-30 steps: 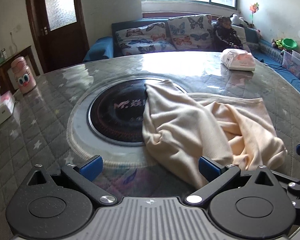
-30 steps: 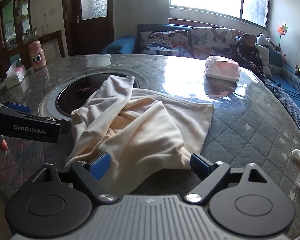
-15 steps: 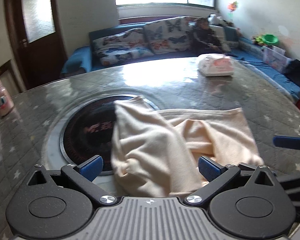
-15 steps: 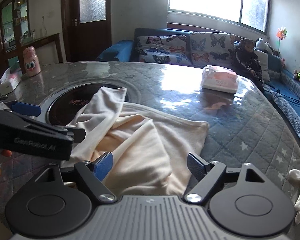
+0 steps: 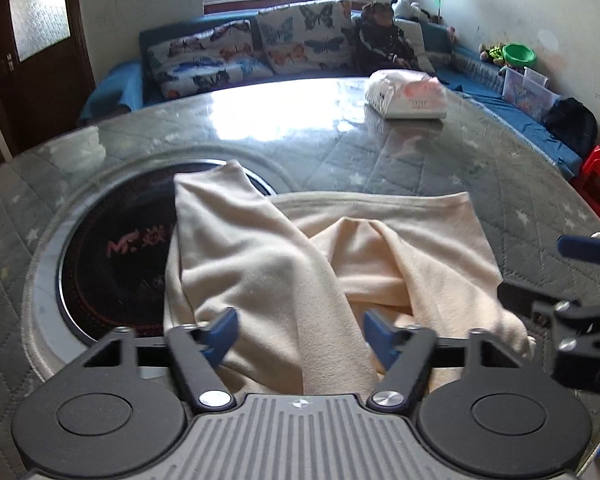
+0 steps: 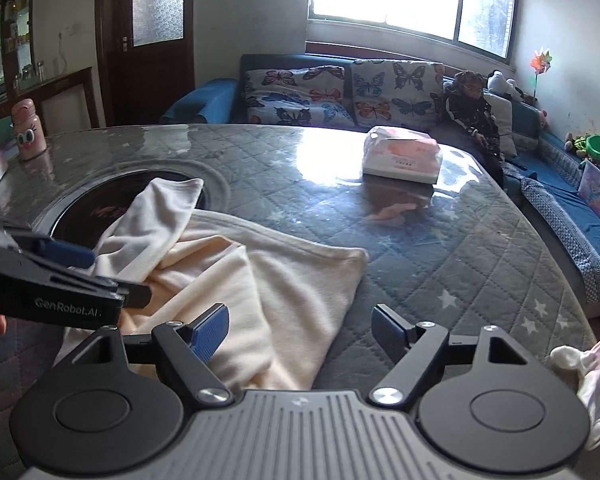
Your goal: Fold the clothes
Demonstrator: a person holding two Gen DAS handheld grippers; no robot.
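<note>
Both black grippers with blue pads work over a cream, soft-knit garment (image 5: 292, 264) that lies crumpled on a round table (image 6: 440, 248) covered in grey quilted, star-printed cloth under glass. Left of the garment, a dark round hob plate (image 5: 112, 256) is set into the table, and the garment's long sleeve (image 5: 216, 200) reaches over its rim. At the garment's near left edge, the left gripper (image 5: 298, 332) has its jaws partly apart after just closing in; a raised fold of the fabric runs between the 2 pads, and neither pad visibly presses on it. At the garment's near right corner, the right gripper (image 6: 300, 328) has its jaws spread apart and narrowing slightly, the left pad over the fabric and the right pad over bare tabletop just beside the hem. Beyond the garment, toward the far right of the table, sits a white and pink tissue pack (image 6: 400, 156). Right of the garment, at the table's near edge, lies a small white and pink cloth item (image 6: 588, 380).
</note>
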